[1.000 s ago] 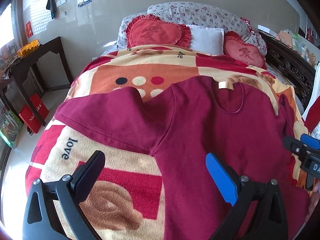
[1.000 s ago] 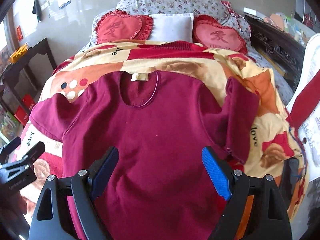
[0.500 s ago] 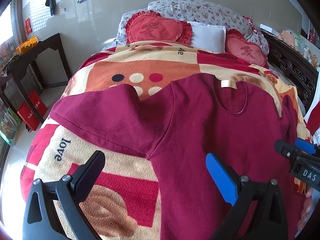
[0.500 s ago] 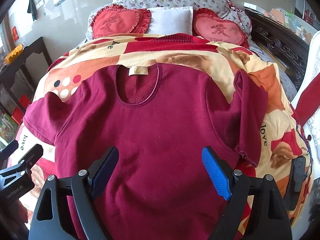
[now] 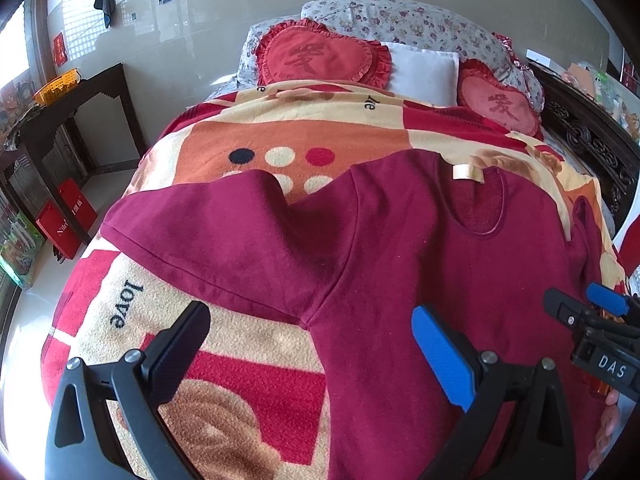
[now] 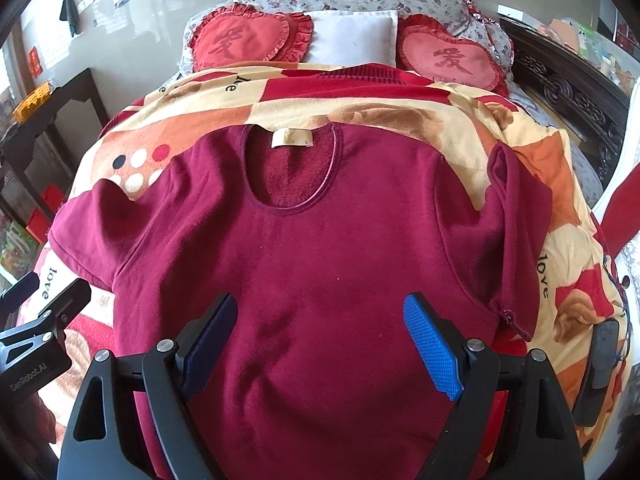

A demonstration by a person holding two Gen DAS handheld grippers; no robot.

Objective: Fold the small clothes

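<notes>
A maroon short-sleeved top (image 6: 320, 256) lies flat, front up, on the patterned blanket (image 6: 400, 108), neck hole and label toward the pillows. Its left sleeve (image 5: 224, 236) is spread out; its right sleeve (image 6: 520, 232) is folded over on itself. My left gripper (image 5: 312, 344) is open and empty above the left armpit of the top (image 5: 420, 260). My right gripper (image 6: 320, 332) is open and empty above the lower chest. Each gripper shows at the edge of the other's view: the right one in the left wrist view (image 5: 600, 332), the left one in the right wrist view (image 6: 44, 320).
Two red heart cushions (image 6: 248, 36) and a white pillow (image 6: 352, 36) lie at the head of the bed. A dark wooden table (image 5: 60, 120) stands left of the bed, with red boxes (image 5: 64, 220) on the floor. A carved dark bed frame (image 6: 576, 96) runs along the right.
Both grippers have moved forward over the top toward the pillows, so the top looks nearer. Both stay open. The top has not moved.
</notes>
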